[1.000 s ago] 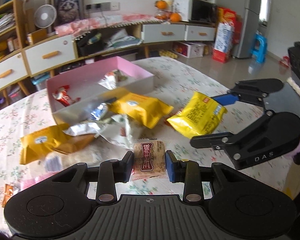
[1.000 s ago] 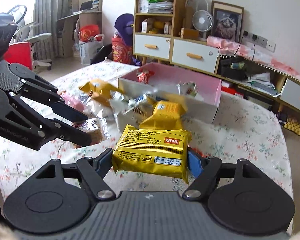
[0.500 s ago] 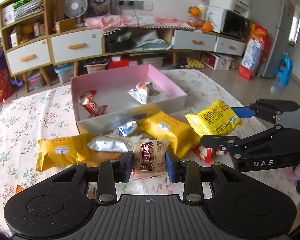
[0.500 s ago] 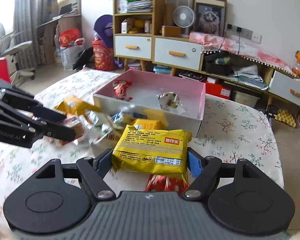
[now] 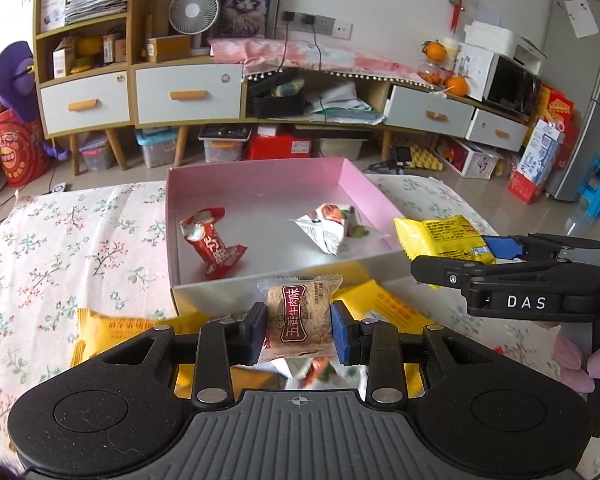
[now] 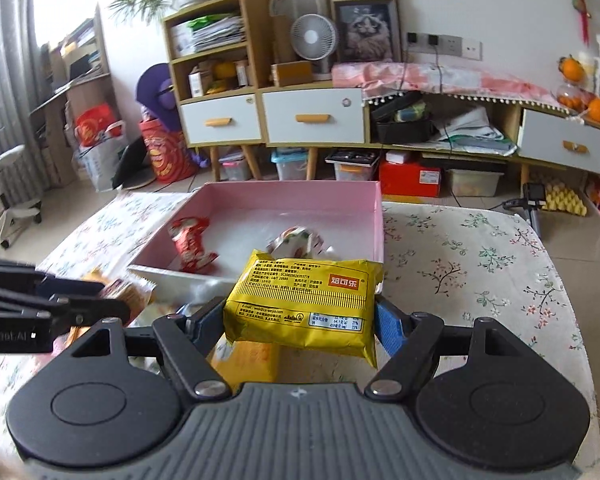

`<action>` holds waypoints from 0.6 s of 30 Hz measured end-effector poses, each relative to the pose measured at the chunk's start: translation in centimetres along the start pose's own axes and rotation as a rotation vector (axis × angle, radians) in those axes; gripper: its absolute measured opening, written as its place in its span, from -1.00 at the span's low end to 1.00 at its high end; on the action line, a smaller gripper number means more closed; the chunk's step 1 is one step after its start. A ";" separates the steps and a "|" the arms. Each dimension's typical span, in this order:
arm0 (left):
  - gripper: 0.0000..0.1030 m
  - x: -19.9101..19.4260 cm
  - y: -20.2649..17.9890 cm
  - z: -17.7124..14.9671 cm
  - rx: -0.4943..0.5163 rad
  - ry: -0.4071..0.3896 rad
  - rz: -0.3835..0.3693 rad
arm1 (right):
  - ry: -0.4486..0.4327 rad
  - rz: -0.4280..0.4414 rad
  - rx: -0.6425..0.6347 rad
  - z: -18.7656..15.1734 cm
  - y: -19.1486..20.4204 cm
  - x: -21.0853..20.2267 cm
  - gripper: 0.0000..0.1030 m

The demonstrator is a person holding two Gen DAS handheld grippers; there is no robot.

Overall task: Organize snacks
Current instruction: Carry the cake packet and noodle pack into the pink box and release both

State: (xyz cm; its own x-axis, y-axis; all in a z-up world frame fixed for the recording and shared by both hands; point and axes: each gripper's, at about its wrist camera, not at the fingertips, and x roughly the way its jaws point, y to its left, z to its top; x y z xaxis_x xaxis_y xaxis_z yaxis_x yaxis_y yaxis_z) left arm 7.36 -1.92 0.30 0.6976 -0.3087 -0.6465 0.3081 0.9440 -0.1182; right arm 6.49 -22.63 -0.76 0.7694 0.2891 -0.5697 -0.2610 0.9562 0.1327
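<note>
Crinkly film fills both my grips. My left gripper (image 5: pixel 299 332) pinches a small square beef snack (image 5: pixel 299 317), its clear wrapper showing a tan slab under a maroon label, the padded fingers (image 5: pixel 342 335) pressed against its two sides. My right gripper (image 6: pixel 300 320) clamps a plump yellow packet (image 6: pixel 304 304), glossy and pillow-shaped with fine black print, held flat by its short ends. Both parcels hang just in front of the near wall of the pink box (image 5: pixel 356 184), a shallow cardboard rectangle with a pale smooth floor. Below them on the tabletop (image 5: pixel 80 240), over a floral cloth, lie more yellow foil packs (image 5: pixel 112 330); a torn silvery wrapper may sit under my left fingers, though it is blurred. Inside the box rest a twisted red candy wrapper (image 5: pixel 211 245) on the left and a crumpled white pouch (image 5: pixel 329 229) on the right, apart from one another.
</note>
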 end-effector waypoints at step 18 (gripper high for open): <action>-0.39 5.7 1.2 3.8 -0.015 0.006 0.066 | 0.001 -0.011 0.076 3.6 -0.6 5.0 0.42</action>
State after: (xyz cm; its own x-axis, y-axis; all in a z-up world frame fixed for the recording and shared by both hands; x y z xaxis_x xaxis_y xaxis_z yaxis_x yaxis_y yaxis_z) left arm 14.11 -3.03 -0.67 0.7123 -0.2455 -0.6576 0.2521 0.9638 -0.0868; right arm 12.61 -21.60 -0.77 0.7715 0.2787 -0.5720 -0.2076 0.9600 0.1877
